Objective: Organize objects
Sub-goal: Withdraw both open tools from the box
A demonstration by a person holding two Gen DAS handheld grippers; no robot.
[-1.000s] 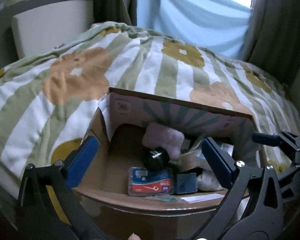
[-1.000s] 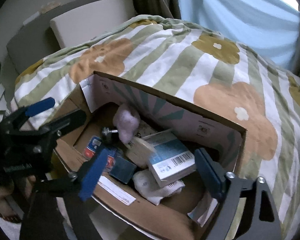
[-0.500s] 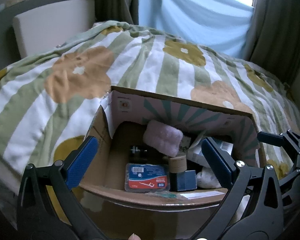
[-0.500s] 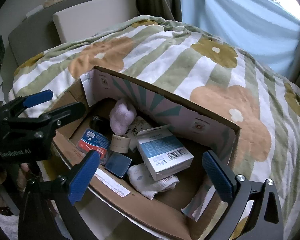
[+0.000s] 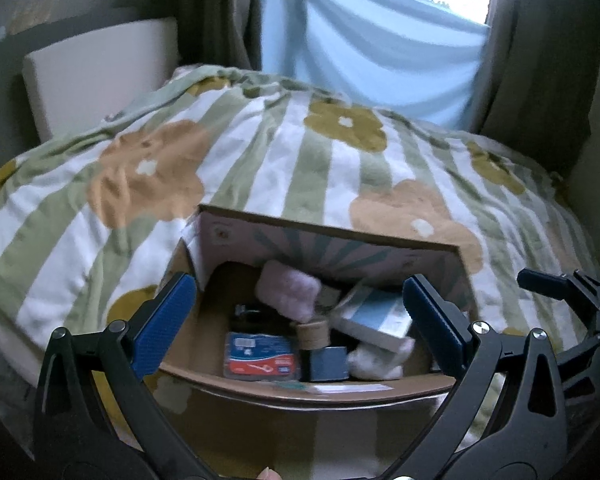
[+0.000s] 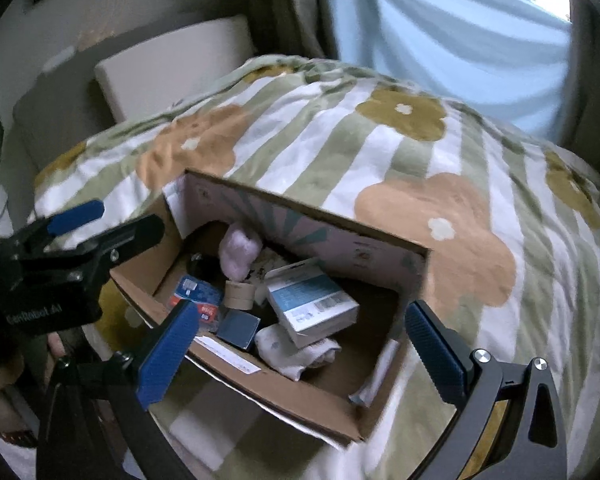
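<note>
Your right gripper (image 6: 300, 348) stands with its jaws spread wide and nothing between them; they have just been opening, and the blue pads hang above the near edge of the cardboard box (image 6: 332, 240). Your left gripper (image 5: 300, 320) is likewise released, jaws wide apart and empty, poised over the same near edge; in the right wrist view it shows to the left of the box.

The box sits open on a striped, flowered bedspread (image 6: 440, 152). Inside it, from left to right: a red and blue flat pack (image 5: 260, 360) at the near left, a dark round item behind it, a pale pink fluffy item (image 5: 288, 290) against the far wall, a tan roll of tape (image 5: 312, 334) near the middle, a small dark blue square (image 5: 327, 363) just in front of the roll, a white and blue carton (image 6: 312, 300) lying tilted on a white cloth bundle (image 6: 296, 350). The right end of the box floor is bare.

Beyond the bed hangs a light blue curtain (image 5: 372, 52)
</note>
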